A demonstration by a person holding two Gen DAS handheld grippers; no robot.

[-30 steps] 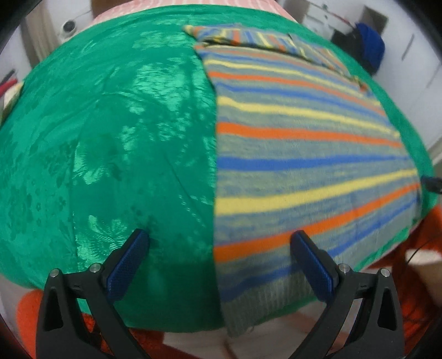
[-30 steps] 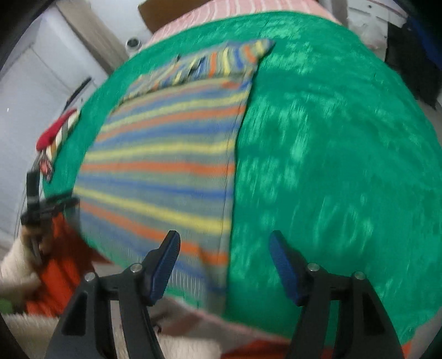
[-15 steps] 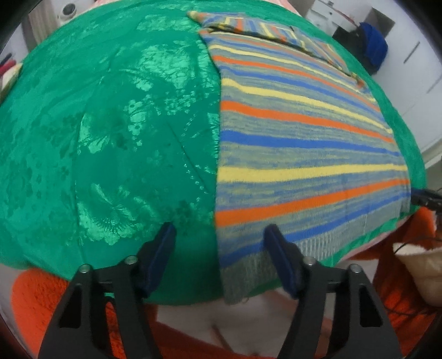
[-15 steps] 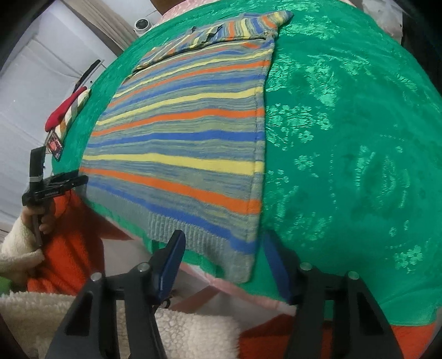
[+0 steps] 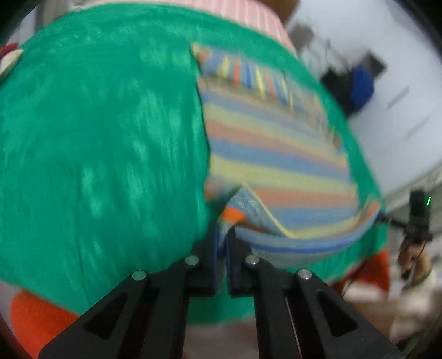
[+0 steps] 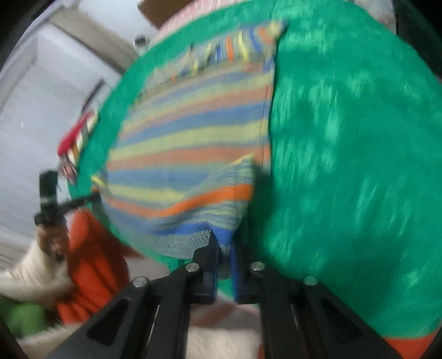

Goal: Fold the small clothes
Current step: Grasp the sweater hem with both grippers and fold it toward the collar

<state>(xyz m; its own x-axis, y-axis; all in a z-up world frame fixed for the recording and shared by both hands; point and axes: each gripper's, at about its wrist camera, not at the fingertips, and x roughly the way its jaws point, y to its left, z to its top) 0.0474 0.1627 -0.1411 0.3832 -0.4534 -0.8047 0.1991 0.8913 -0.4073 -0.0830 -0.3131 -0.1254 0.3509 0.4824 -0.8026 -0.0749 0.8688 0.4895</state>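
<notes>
A striped knit sweater [image 5: 276, 143] in grey, blue, orange and yellow lies on a green cloth [image 5: 96, 138] over the table. My left gripper [image 5: 221, 243] is shut on the sweater's near left hem corner, which is lifted and folded over. My right gripper [image 6: 223, 248] is shut on the near right hem corner of the sweater [image 6: 193, 132], also lifted off the green cloth [image 6: 345, 138]. The hem sags between the two corners. Both views are blurred by motion.
A folded red and striped item [image 6: 77, 140] lies at the table's left edge. Pink striped fabric [image 5: 248, 16] shows at the far edge. The person's orange clothing [image 6: 91, 262] is close below the near edge. Dark and blue objects [image 5: 356, 85] stand by the far wall.
Both grippers closed from open onto the sweater's near hem corners and lifted them up off the green cloth; the hem now curls over toward the far side.
</notes>
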